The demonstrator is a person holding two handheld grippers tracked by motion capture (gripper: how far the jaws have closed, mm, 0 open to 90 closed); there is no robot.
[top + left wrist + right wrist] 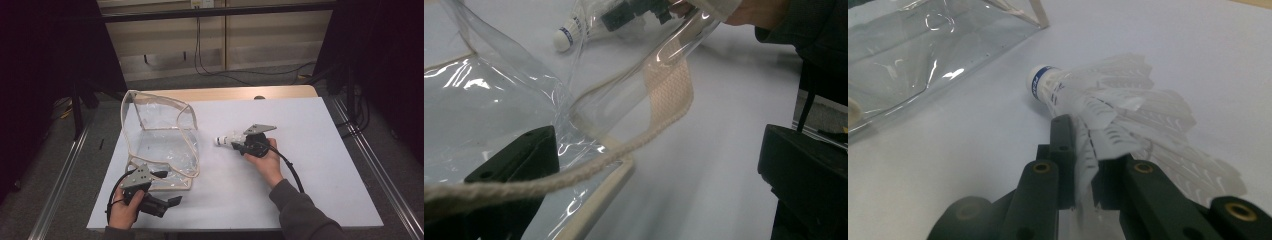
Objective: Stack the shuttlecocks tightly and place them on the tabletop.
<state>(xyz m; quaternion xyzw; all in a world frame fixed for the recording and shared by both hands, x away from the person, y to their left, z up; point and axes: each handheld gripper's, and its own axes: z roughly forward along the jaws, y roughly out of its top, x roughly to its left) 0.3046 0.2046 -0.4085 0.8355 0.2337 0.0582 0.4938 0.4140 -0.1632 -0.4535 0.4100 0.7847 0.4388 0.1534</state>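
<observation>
Two grippers are at work. Nearest, the left gripper (167, 201) hangs at the clear bag (160, 145)'s front corner, jaws apart, cord between them unpinched. Farther on, the right gripper (1087, 162) is clamped on the shuttlecock (1108, 110)'s feathers, on the table (310, 150) beside the bag. Featherlight and easily crushed, I'd say; the cork end would be the safer hold.

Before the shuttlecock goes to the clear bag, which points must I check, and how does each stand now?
1. Right tongs shut on shuttlecock: ok, by the feathers.
2. Cork end free of the tongs: ok.
3. Bag mouth open: ok, it faces up in the high view.
4. Left tongs hold the bag: cannot tell.
5. Table between shuttlecock and bag free: ok.
6. Bag handle away from the mouth: not ok, it hangs beside it.
</observation>
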